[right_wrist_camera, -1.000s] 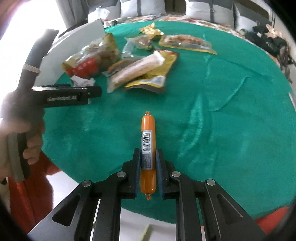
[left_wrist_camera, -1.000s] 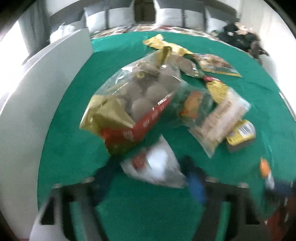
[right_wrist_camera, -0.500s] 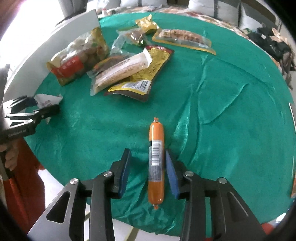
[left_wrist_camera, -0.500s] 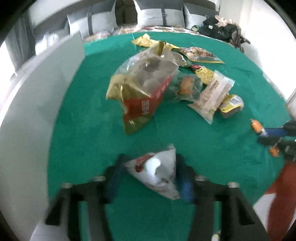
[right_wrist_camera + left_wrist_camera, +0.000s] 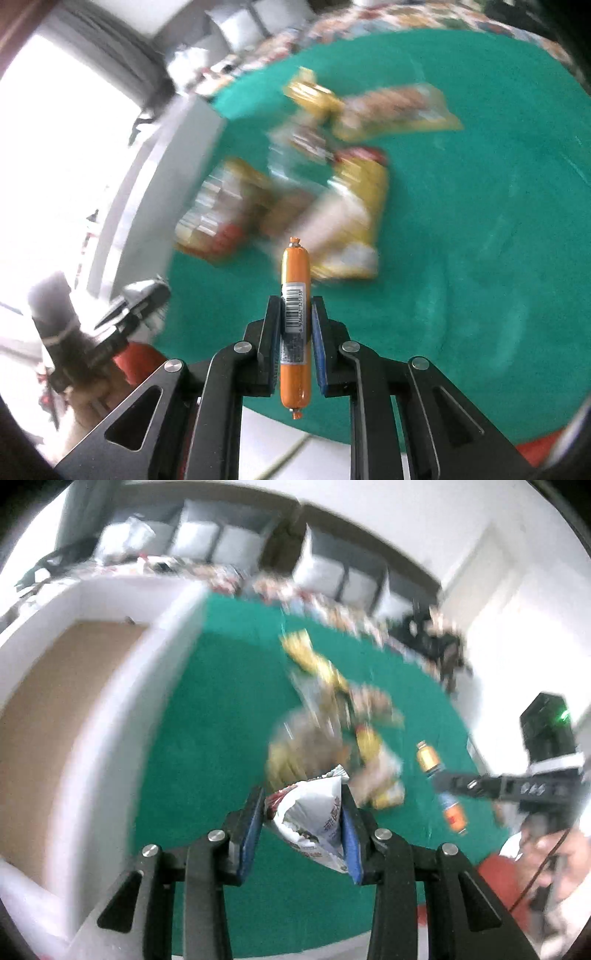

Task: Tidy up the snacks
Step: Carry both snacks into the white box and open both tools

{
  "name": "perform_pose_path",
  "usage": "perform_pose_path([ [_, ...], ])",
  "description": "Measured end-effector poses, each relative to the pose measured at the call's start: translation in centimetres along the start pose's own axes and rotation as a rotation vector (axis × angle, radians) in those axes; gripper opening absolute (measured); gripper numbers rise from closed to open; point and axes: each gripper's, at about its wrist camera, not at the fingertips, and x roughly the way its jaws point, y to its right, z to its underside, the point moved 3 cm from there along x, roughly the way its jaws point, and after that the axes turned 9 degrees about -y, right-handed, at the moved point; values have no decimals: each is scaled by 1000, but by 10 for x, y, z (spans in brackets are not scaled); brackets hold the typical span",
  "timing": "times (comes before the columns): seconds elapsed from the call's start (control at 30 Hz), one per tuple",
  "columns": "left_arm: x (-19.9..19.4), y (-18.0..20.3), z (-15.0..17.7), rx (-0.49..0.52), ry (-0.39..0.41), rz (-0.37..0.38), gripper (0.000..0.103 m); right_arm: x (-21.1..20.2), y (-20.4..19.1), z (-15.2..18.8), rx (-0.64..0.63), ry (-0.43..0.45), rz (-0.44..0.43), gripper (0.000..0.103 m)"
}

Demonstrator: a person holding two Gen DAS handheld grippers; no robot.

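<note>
Two snacks are carried: a white packet pinched in the left claw, its jaws having just been closing, and a sausage in the right claw; next, lowering into the box at left seems called for.

The left gripper pinches a white packet — jaws just closing. Box left — blurred snacks on green cloth.

Table under a cloth, seen from its near edge. Open box stands along the table's left side, its wall just beside the cloth. Pile of snack packets lies mid-table, right of the box. Small packet sits between the left gripper's fingers, above the cloth, before the pile. Sausage stick sits lengthwise in the right gripper, near the table's front edge.
</note>
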Motion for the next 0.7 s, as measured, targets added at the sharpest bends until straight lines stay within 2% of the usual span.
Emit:
perform_pose_path([
  [0.1,-51,-43,-31,-54,90,-74,38,9,-67,-33,-84,8,-84,16],
  [0.17,-72,-77,-41,-90,119,-162,38,22,-117,-54,-145,2,-142,16],
  [0.27,-91,-138,-46,-174,104,-286,39,51,-197,-74,-239,-35,-232,16],
  [0.4,-94,-198,-32,-265,46,-417,41,100,-264,-76,-333,-75,-225,17],
  [0.47,-88,-212,-20,-287,23,-449,49,123,-280,-73,-333,-104,-196,25],
  [0.5,-87,-216,-15,-301,17,-454,57,130,-281,-70,-317,-117,-191,37],
  [0.53,-87,-218,-11,-314,21,-458,64,132,-281,-74,-302,-123,-192,42],
  [0.57,-86,-215,-7,-319,30,-458,67,132,-278,-72,-286,-122,-199,46],
  [0.63,-89,-209,-1,-319,47,-446,75,119,-266,-69,-272,-91,-212,46],
  [0.7,-88,-189,-2,-308,69,-412,78,99,-242,-68,-290,-23,-153,53],
])
